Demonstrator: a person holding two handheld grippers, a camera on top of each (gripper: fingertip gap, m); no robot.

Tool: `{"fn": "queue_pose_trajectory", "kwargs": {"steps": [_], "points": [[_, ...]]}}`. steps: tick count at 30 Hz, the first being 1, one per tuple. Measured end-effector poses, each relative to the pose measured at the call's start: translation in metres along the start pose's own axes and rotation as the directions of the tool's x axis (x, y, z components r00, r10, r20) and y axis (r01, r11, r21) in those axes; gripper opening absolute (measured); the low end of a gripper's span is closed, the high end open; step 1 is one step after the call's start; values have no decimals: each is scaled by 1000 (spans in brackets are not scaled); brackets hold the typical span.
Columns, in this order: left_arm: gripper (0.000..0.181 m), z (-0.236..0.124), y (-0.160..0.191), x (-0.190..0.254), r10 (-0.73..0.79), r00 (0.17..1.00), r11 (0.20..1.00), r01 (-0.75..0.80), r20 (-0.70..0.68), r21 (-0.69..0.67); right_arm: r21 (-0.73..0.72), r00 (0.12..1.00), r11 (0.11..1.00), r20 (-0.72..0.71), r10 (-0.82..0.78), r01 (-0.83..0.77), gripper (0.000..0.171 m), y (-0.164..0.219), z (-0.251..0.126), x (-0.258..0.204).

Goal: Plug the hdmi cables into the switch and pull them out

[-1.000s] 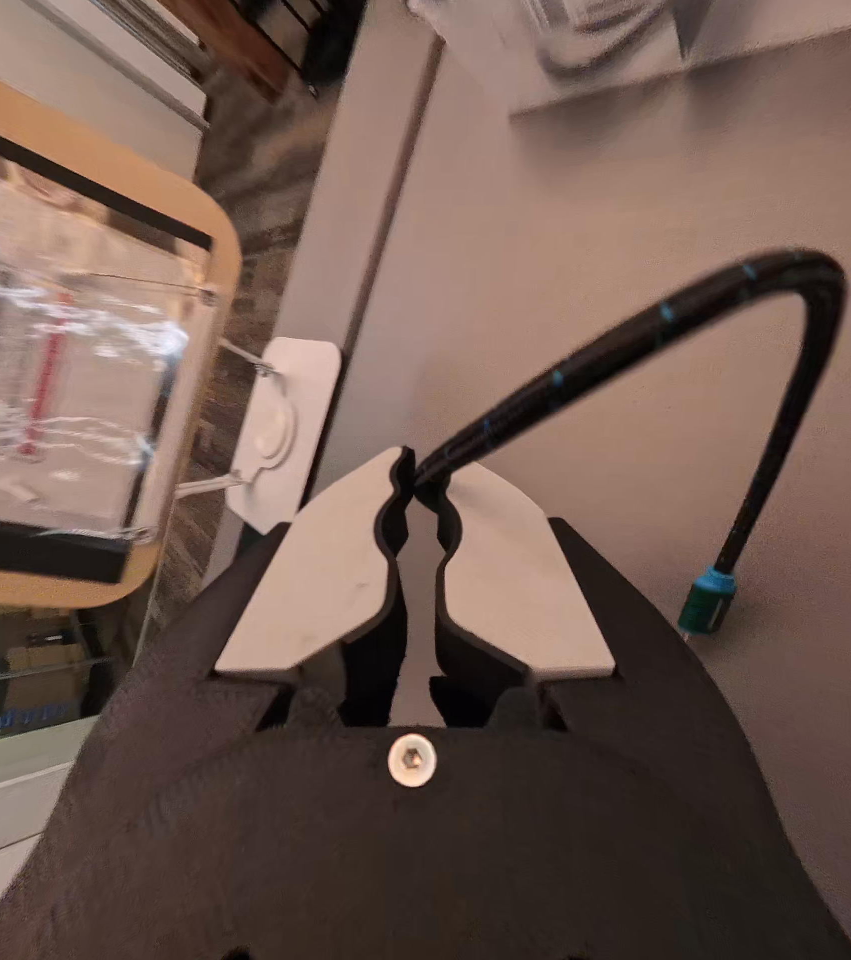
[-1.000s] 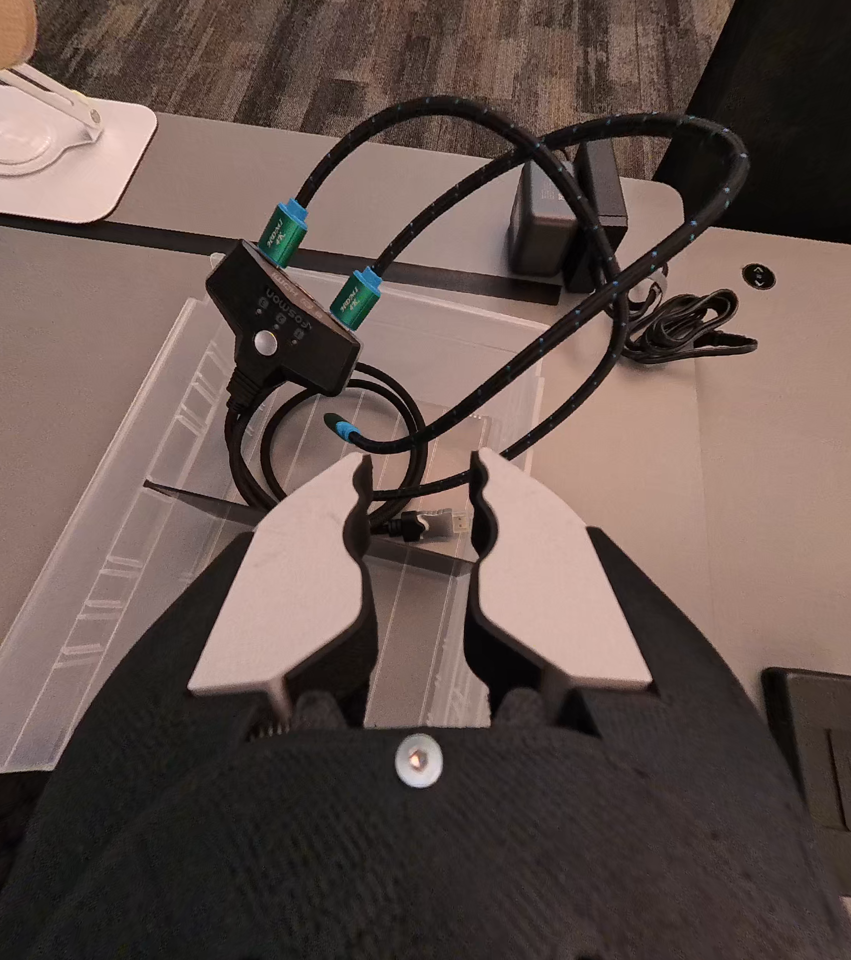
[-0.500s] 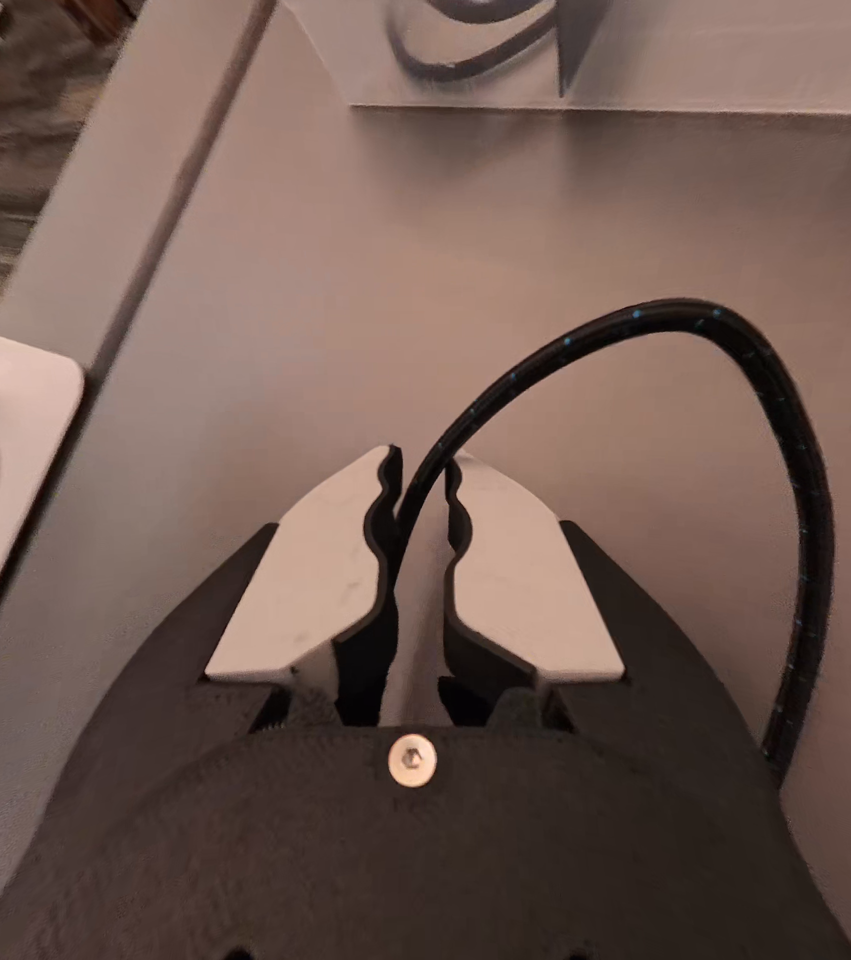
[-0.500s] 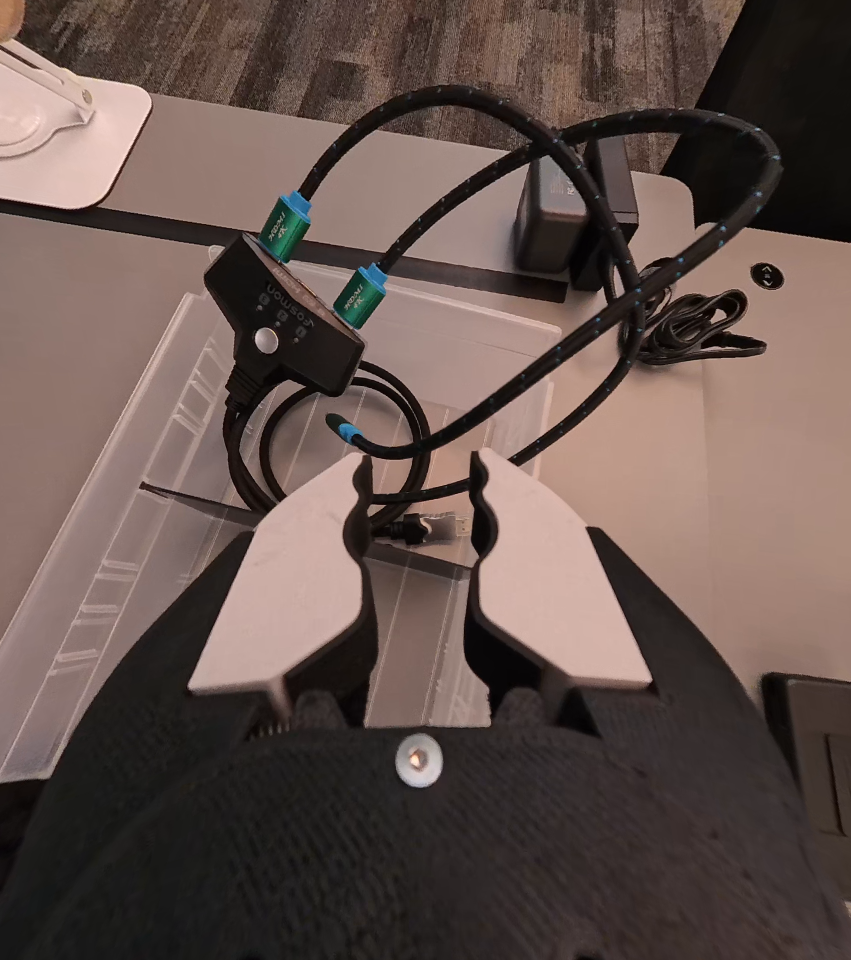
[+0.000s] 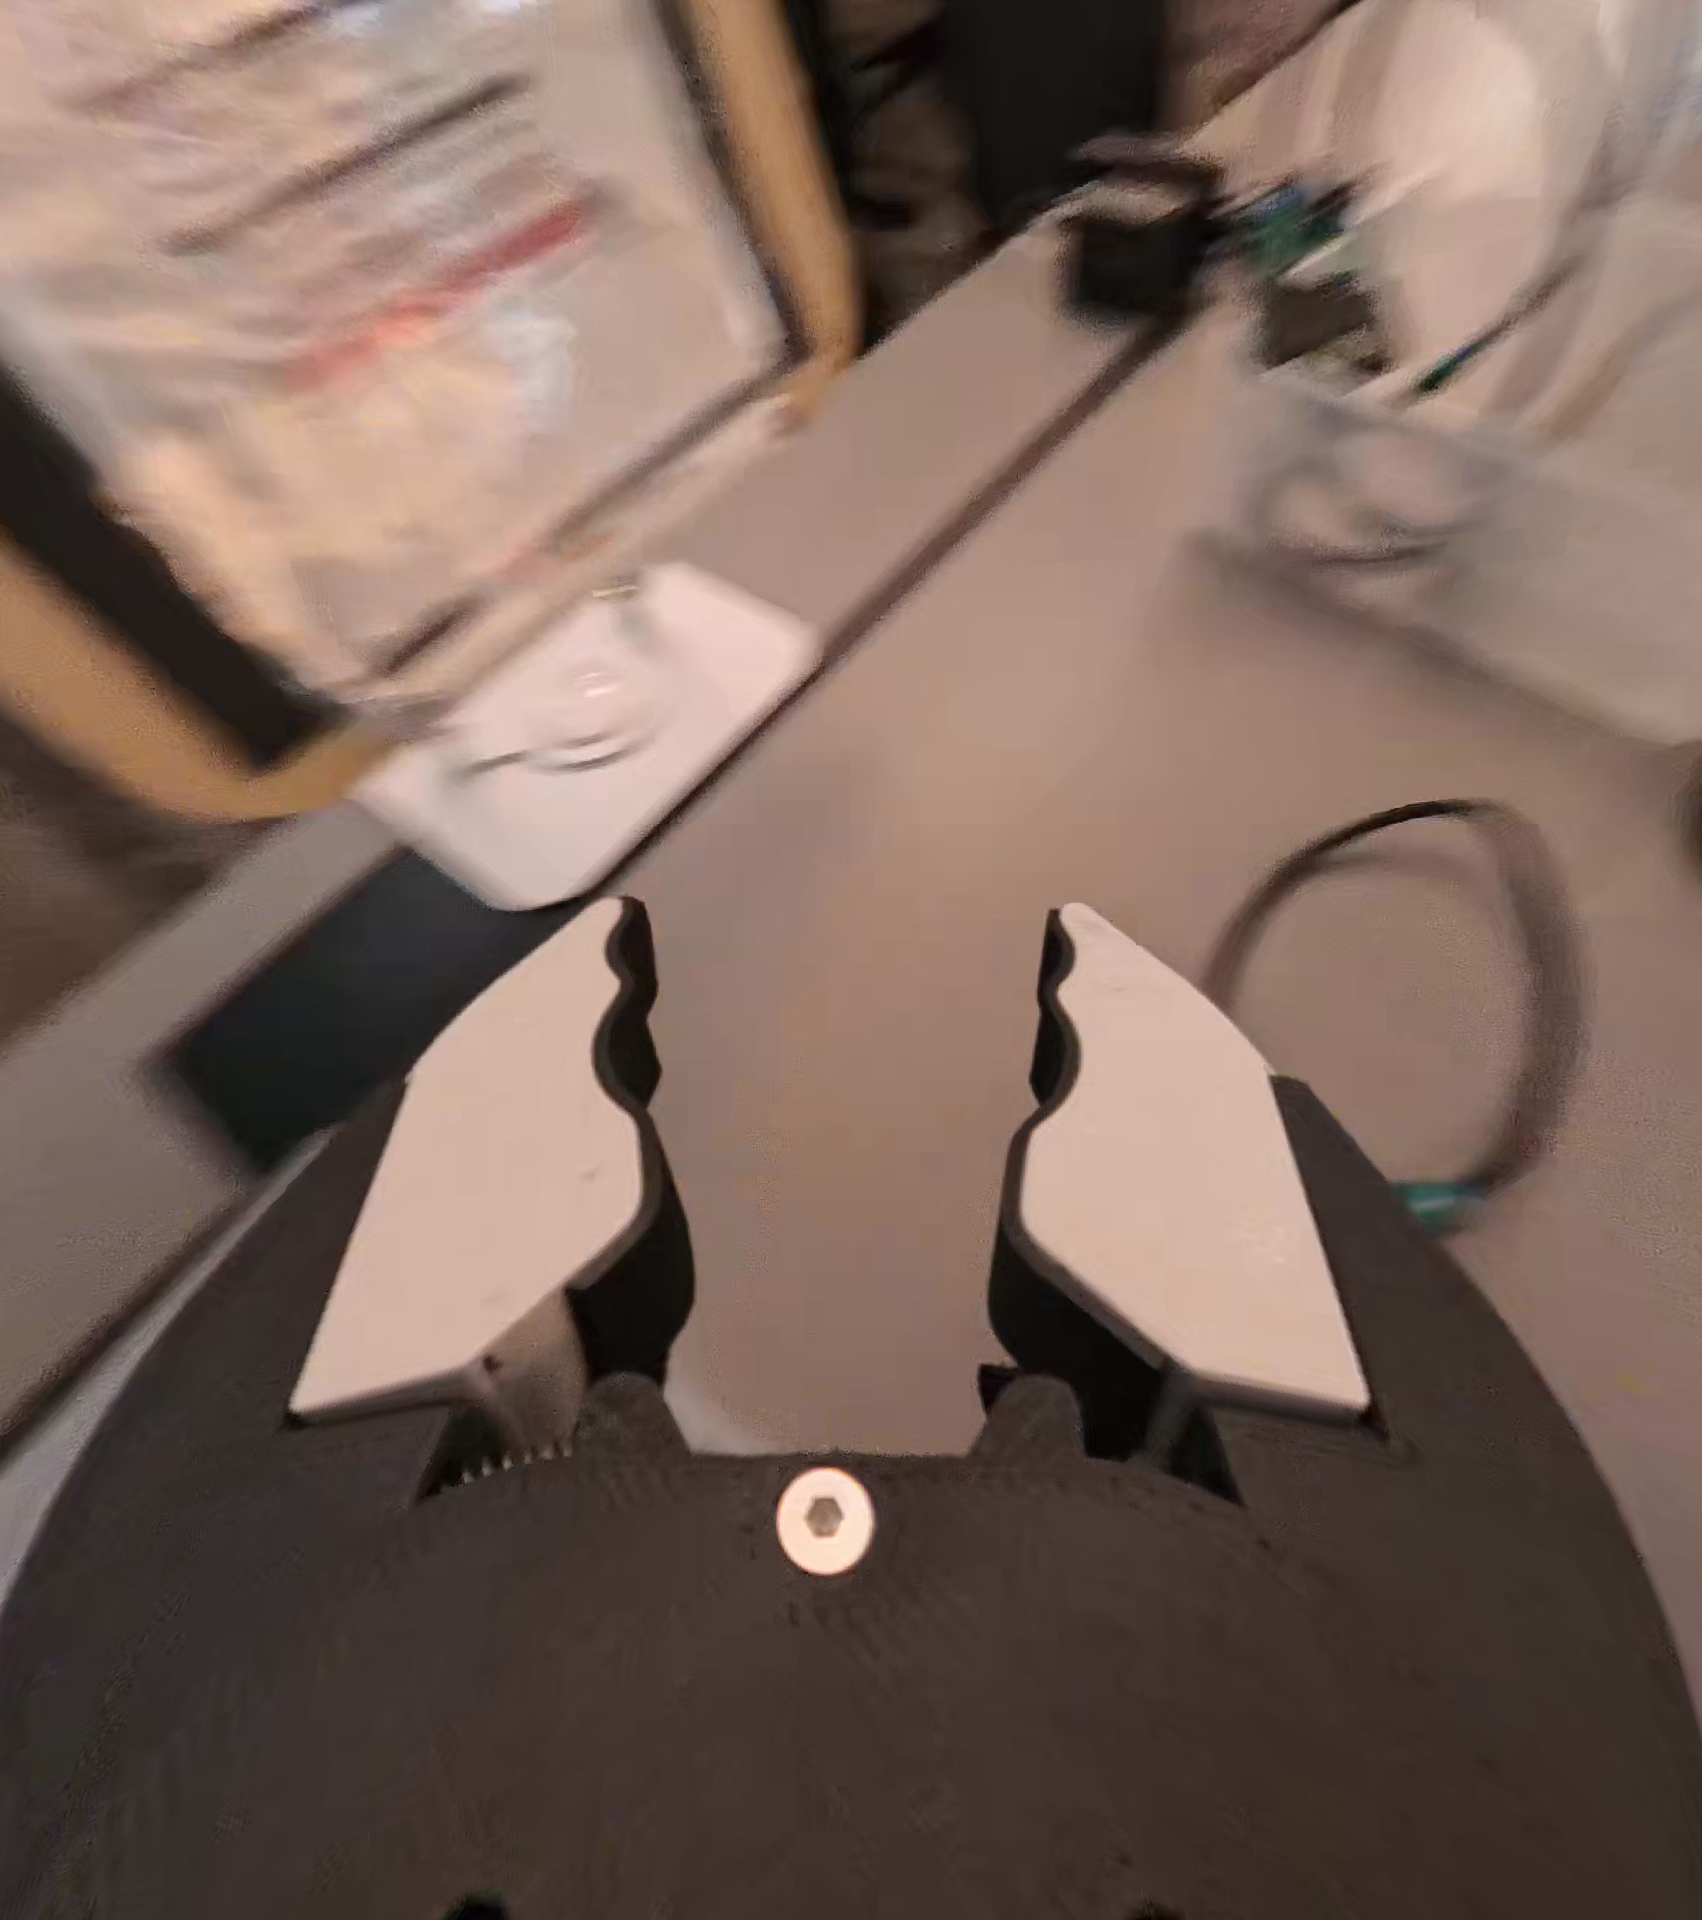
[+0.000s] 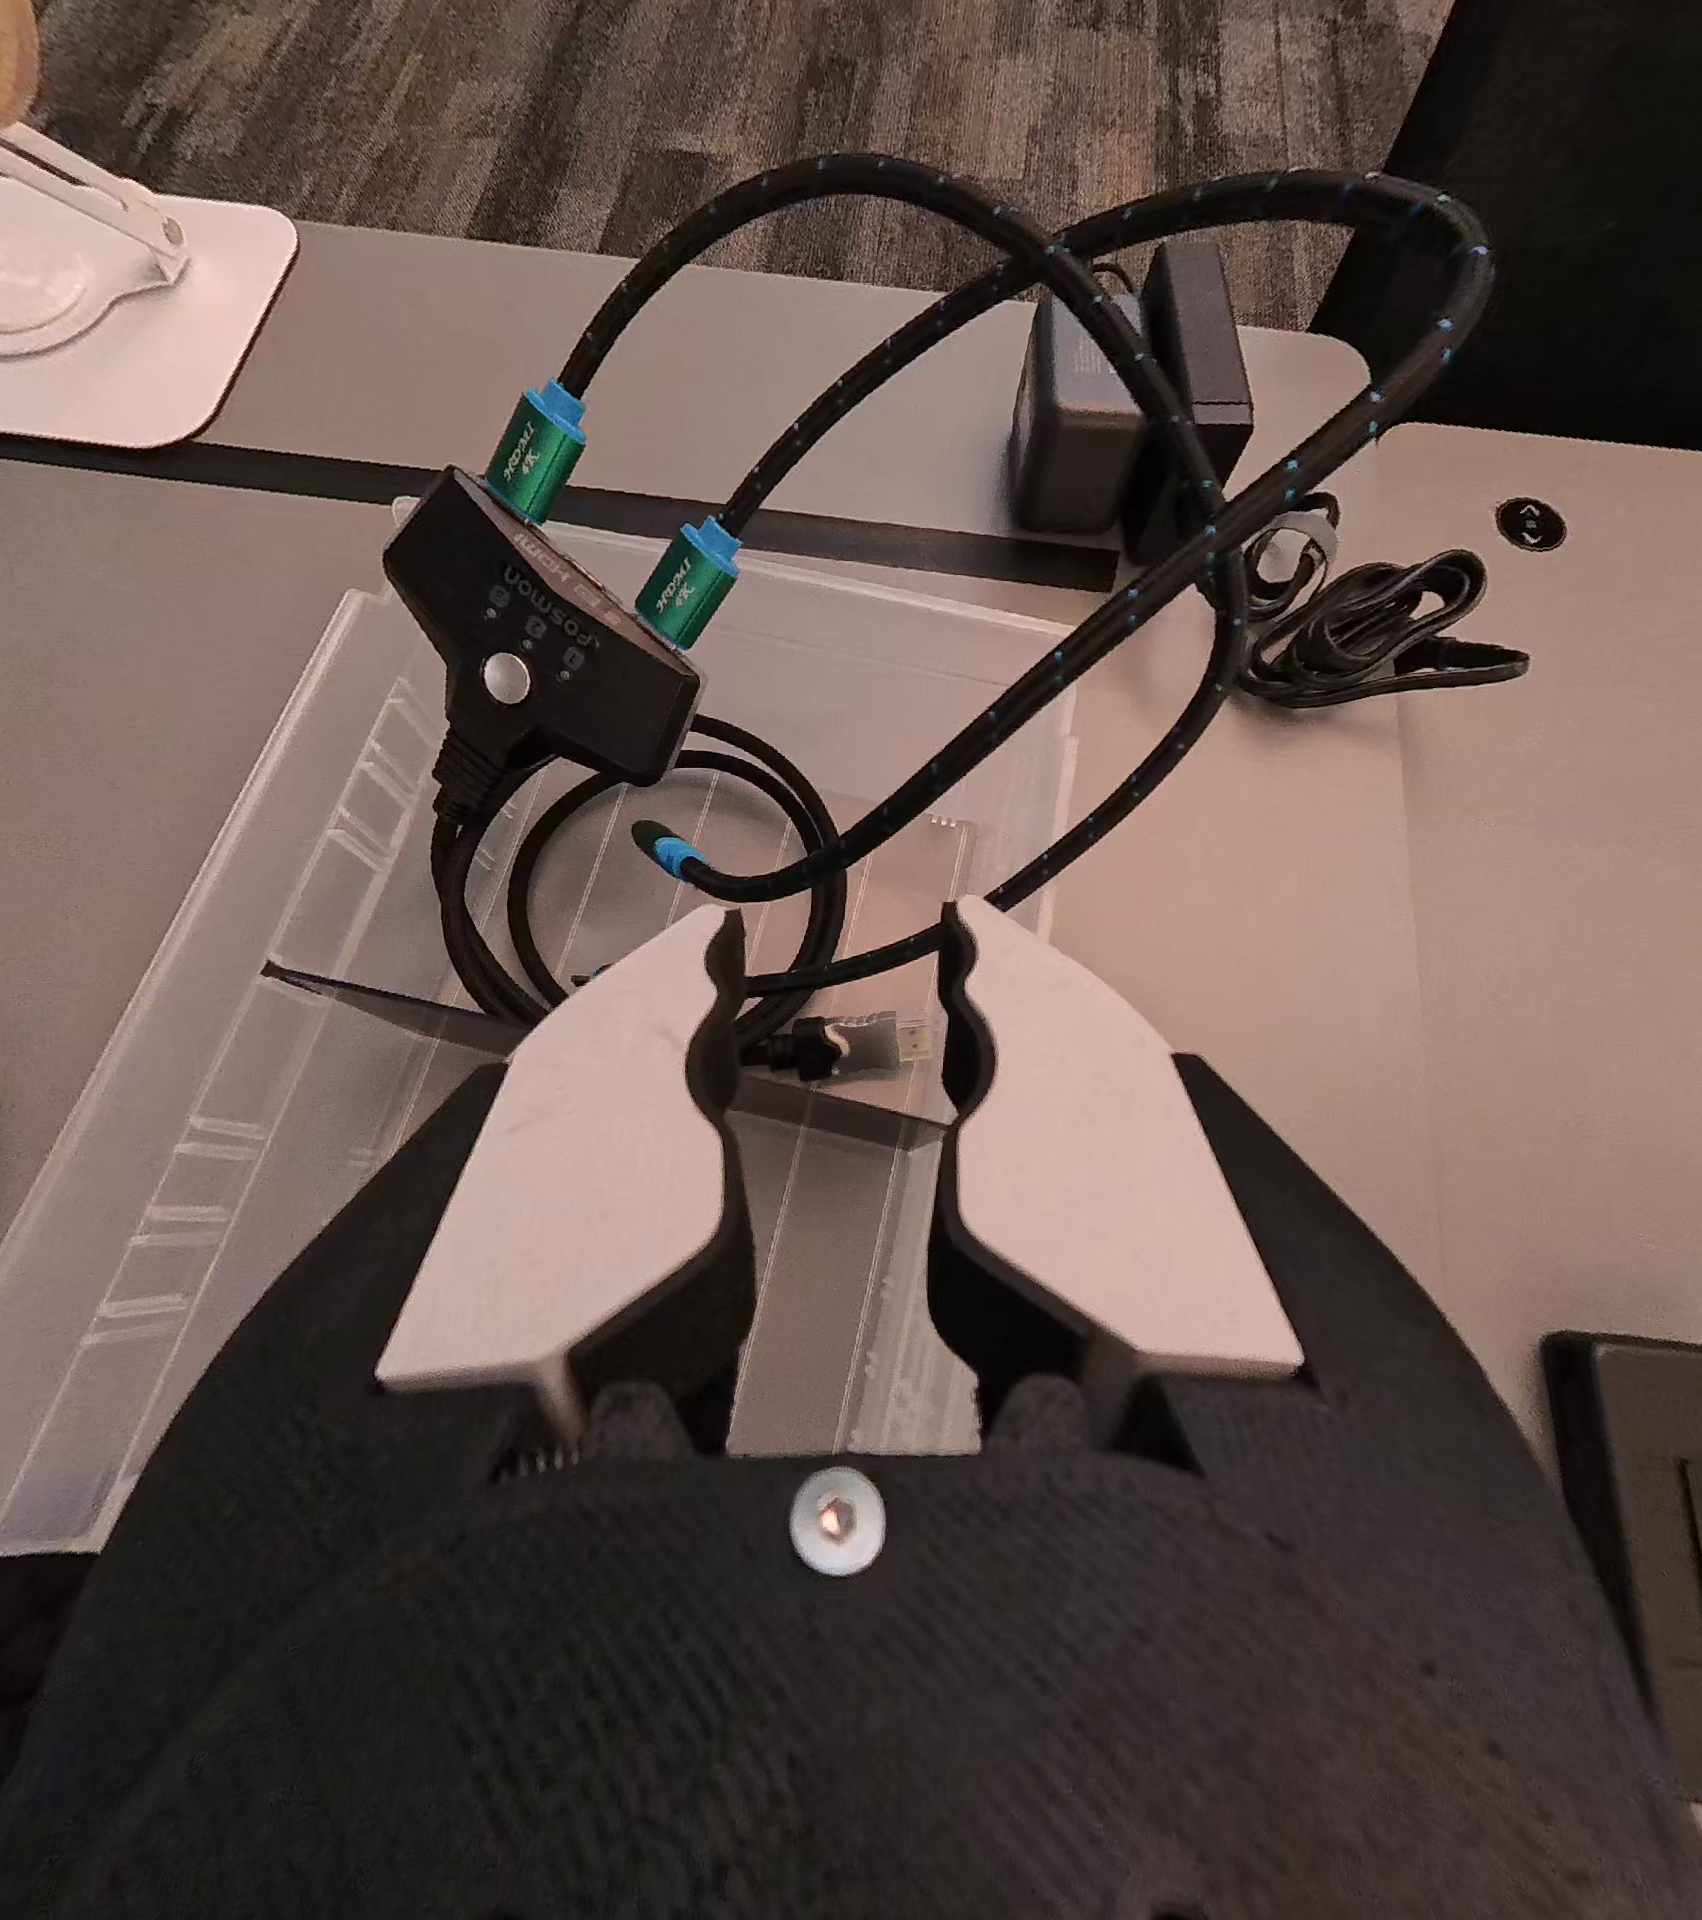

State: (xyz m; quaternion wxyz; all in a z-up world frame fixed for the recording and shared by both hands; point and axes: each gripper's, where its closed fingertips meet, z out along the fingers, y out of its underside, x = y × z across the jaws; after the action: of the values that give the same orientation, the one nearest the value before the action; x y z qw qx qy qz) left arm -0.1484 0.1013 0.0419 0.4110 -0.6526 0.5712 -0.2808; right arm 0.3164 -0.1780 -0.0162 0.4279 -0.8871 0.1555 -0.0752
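- Hovering wide open and empty over bare desk [image 5: 930, 644], left tongs [image 5: 842, 914] grip nothing; a braided cable loop [image 5: 1387, 935] lies just beside.
- Right tongs [image 6: 842, 920] part-open, empty, above clear tray [image 6: 234, 1039].
- HDMI switch [image 6: 556, 644] sits at tray's far end, two green plugs [image 6: 535, 447] seated, so likely pull-out comes next.

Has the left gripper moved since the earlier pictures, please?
Yes. The left gripper has let go of the braided cable and swung left: the white stand base, earlier at the view's left edge, now sits just ahead of its open fingers.
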Motion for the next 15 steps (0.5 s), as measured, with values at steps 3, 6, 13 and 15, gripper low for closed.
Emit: {"fn": "queue_pose_trajectory", "kwargs": {"steps": [3,6,13,15], "points": [[68,-15,36,-85,197,963,976,-174,184,-131,4,1000,1000,4,-8,8,36,-2,2,-1],[63,-18,100,-132,402,906,858,-321,135,-401,-7,1000,1000,-5,-26,26,36,0,3,-1],[72,-35,209,-177,527,834,432,-429,-164,-793,-29,999,999,-39,-26,25,36,5,2,6],[72,-39,226,-181,491,838,345,-438,-238,-830,-41,998,999,-57,-18,16,36,8,1,10]]}}
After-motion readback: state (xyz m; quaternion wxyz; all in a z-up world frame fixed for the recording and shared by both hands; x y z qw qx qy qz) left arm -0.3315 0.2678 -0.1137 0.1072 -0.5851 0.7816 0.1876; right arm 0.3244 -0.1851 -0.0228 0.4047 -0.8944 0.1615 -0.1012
